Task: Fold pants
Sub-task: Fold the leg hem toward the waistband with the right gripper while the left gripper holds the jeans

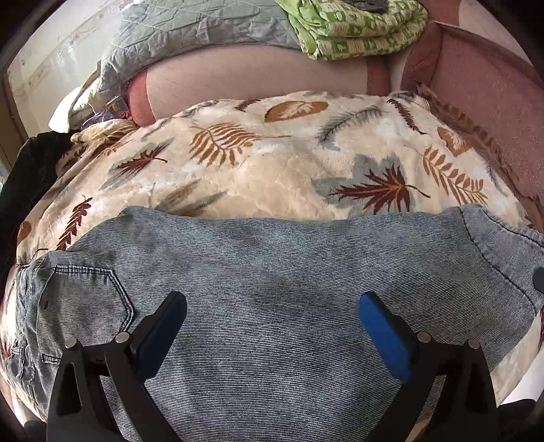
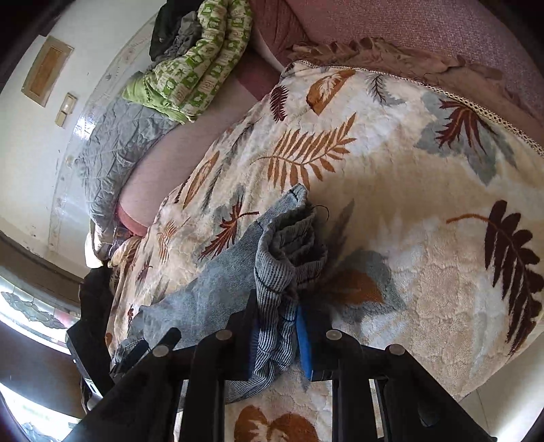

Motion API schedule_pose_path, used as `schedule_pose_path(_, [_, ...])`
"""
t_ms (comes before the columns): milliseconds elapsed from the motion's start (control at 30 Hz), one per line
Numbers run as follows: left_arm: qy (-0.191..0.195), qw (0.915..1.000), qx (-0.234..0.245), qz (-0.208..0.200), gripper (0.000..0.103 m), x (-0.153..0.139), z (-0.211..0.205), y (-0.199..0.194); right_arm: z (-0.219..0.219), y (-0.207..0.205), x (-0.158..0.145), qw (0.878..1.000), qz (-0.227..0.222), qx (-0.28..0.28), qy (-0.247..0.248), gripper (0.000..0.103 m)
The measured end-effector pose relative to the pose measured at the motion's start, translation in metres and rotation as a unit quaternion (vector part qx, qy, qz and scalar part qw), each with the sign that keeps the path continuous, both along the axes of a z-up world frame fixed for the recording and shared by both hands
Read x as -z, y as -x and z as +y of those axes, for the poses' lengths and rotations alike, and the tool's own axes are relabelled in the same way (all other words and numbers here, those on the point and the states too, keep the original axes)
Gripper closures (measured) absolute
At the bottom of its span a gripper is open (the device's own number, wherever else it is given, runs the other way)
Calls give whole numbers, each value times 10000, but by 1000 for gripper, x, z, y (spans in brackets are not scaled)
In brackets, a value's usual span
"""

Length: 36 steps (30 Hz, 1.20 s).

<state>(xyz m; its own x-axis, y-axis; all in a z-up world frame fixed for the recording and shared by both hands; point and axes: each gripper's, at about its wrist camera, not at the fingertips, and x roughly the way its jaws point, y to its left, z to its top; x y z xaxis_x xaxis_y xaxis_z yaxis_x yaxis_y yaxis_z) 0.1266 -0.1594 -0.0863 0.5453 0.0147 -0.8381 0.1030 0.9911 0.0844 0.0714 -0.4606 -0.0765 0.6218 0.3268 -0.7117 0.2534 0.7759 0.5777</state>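
The leaf-print blanket (image 1: 289, 163) covers the bed and serves as the working surface; the pants (image 1: 272, 278), light striped denim, lie spread across its near edge, back pocket toward the left of the blanket in the left wrist view. Beyond the blanket's far edge sit a green patterned quilt (image 1: 357, 27) and a grey quilt (image 1: 190, 30).

The main risk, as I judge it, is the bunched end of the pants (image 2: 289, 258) slipping or dragging unevenly: the right gripper (image 2: 275, 340) pinches a thick, rolled wad rather than a flat edge, so a pull could leave a crooked fold or let layers slide out. The plush blanket could also catch the denim and ruck up beneath it.

The right gripper is closed tight on that wad, its blue pads (image 2: 304, 343) pressing the cloth from both sides. The left gripper (image 1: 272, 323) hovers over the flat denim with its jaws spread wide, holding nothing; whether the fingertips touch the cloth I cannot tell.
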Motion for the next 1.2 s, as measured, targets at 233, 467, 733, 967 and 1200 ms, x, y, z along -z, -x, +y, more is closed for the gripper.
schedule_pose_path(233, [405,9985,251,252,1,7,14,4,18,-6,-15,9994,-86,-219,270,83])
schedule_pose_path(467, [1173,9909,-579,-329,1,-28,109,39,105,-10,-60,9872,-723,-1107,896,84])
schedule_pose_path(733, [1370,9734,-1770,-485,1,-28,216,82,271,11,-17,9430,-836,-2924,1352,84])
schedule_pose_path(967, [1322,9718,-1905,-437,1,-28,231,92,283,15,28,9365,-362,-3453,496,63])
schedule_pose_path(1200, [1348,9810,-1216,-683,1,-53,177,75,195,25,4,9585,-687,-2588,-984,39])
